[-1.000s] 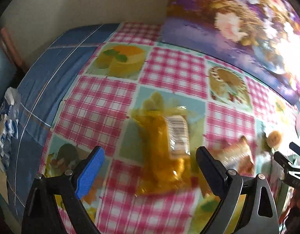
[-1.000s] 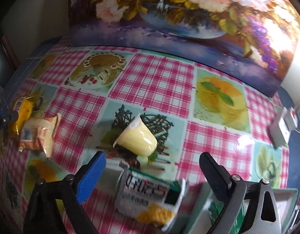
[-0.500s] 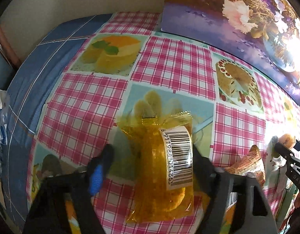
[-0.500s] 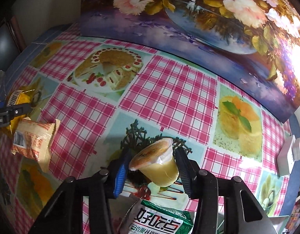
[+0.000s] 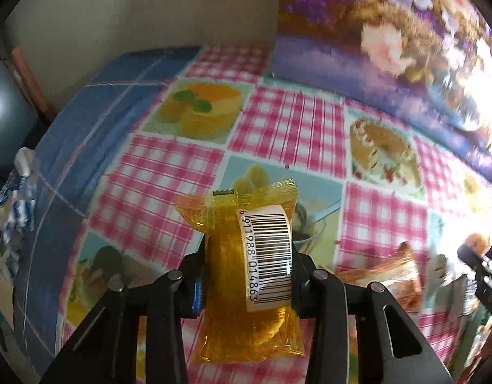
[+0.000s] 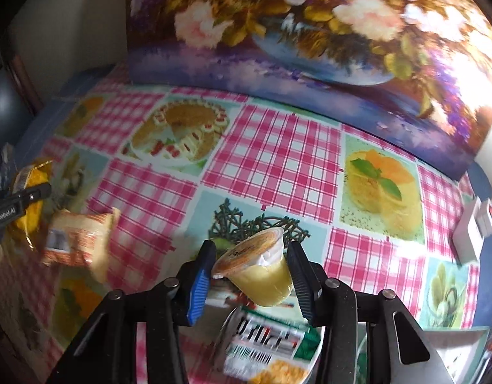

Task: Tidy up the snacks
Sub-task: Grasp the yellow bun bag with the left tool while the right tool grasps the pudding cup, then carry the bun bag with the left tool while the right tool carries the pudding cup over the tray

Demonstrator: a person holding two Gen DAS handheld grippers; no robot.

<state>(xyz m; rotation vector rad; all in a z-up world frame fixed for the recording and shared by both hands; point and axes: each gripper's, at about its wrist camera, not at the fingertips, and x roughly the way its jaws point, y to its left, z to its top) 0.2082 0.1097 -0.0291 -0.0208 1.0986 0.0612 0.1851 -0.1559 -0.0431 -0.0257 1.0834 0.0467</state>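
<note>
My left gripper (image 5: 247, 265) is shut on a clear yellow snack packet (image 5: 226, 224) with a white barcode label. The packet stands upright between the pads, above the pink checked tablecloth (image 5: 293, 121). My right gripper (image 6: 250, 272) is shut on a small yellow pudding cup (image 6: 265, 284) with an orange foil lid, tilted to the left. An orange-wrapped snack (image 6: 79, 240) lies on the cloth between the two grippers, blurred in the left wrist view (image 5: 393, 275). A green and white packet (image 6: 265, 342) lies just under the right gripper.
A large flower painting (image 6: 309, 32) leans along the back of the table. A white box (image 6: 472, 233) sits at the right edge, and a pale container edge (image 6: 453, 345) shows at the lower right. Blue cloth (image 5: 102, 112) and a crumpled wrapper (image 5: 15, 204) lie at the left.
Both grippers went from wide open to shut. The left closed on the yellow packet and raised it. The right closed on the cup, which lay on its side before.
</note>
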